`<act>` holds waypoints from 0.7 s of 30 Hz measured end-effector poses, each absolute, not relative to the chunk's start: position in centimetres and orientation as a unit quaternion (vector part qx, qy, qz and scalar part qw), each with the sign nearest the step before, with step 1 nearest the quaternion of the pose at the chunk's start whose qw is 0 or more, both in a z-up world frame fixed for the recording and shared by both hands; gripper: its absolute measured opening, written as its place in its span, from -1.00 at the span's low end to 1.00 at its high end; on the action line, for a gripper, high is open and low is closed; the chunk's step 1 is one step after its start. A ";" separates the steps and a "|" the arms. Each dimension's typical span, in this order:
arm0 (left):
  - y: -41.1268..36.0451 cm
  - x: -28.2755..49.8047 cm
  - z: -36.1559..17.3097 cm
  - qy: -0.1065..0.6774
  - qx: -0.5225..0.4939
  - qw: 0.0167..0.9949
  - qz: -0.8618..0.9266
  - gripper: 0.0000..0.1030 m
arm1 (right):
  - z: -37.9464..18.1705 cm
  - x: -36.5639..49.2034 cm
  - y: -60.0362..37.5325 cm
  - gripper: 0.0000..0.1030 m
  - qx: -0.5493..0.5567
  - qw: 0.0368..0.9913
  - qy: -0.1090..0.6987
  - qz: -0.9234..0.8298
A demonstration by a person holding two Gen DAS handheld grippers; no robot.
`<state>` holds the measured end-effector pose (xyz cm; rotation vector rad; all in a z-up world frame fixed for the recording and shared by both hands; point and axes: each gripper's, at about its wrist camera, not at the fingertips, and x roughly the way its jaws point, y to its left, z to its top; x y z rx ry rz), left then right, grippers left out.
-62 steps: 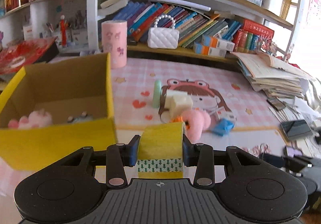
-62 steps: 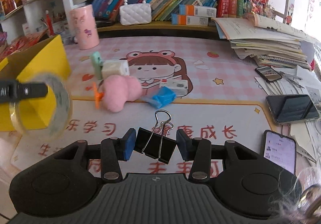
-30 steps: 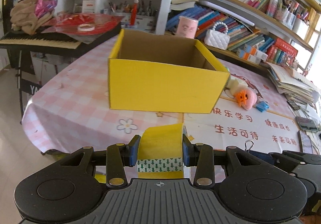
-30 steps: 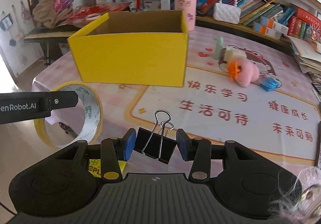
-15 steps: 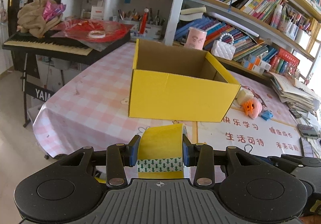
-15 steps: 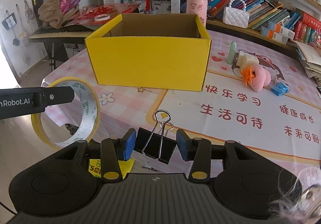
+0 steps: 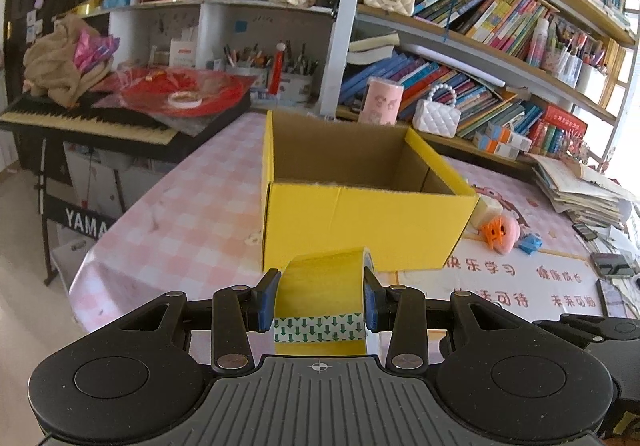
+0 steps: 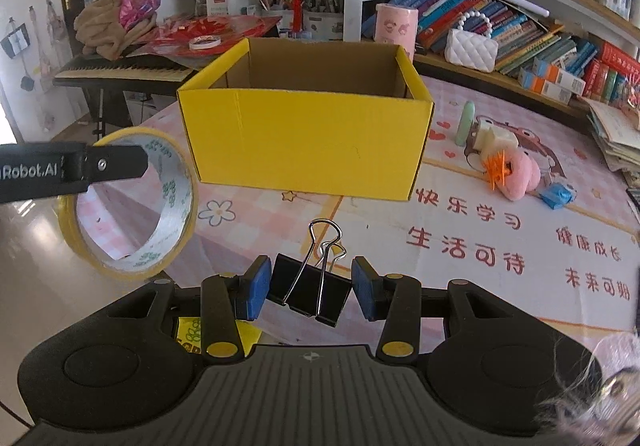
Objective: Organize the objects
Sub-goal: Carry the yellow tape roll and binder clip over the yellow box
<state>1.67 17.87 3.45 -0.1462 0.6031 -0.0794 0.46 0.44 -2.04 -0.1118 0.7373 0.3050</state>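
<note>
My left gripper point(image 7: 320, 300) is shut on a yellow tape roll point(image 7: 322, 286), held edge-on off the table's near corner; the same tape roll point(image 8: 132, 206) shows at the left of the right wrist view. My right gripper point(image 8: 307, 288) is shut on a black binder clip point(image 8: 308, 286) with its wire handles up. An open yellow cardboard box point(image 7: 360, 218) point(image 8: 308, 134) stands on the pink table ahead of both grippers; its inside floor is hidden.
Right of the box lie a pink plush point(image 8: 520, 176), an orange claw clip point(image 8: 496, 166), a blue item point(image 8: 556, 194), a green tube point(image 8: 466, 124) and a cream block point(image 8: 494, 140). Bookshelves point(image 7: 480, 46) stand behind, a keyboard piano point(image 7: 88, 122) to the left, paper stacks point(image 7: 580, 182) at right.
Both grippers have drifted toward the box, which now looks larger and more central in each view. The tape roll and the binder clip stay gripped as before.
</note>
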 end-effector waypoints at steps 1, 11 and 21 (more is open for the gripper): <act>17.9 1.9 3.6 0.294 -0.071 0.952 -0.040 -0.25 | -1.9 0.7 0.4 -0.19 -0.053 0.920 0.359 0.149; 17.2 5.1 6.1 0.257 -0.072 0.963 -0.033 -0.25 | -0.1 4.3 -0.3 -0.19 -0.044 0.928 0.333 0.159; 16.4 10.7 7.8 0.226 -0.078 0.971 -0.003 -0.25 | 3.1 11.9 -0.3 -0.19 -0.054 0.943 0.273 0.185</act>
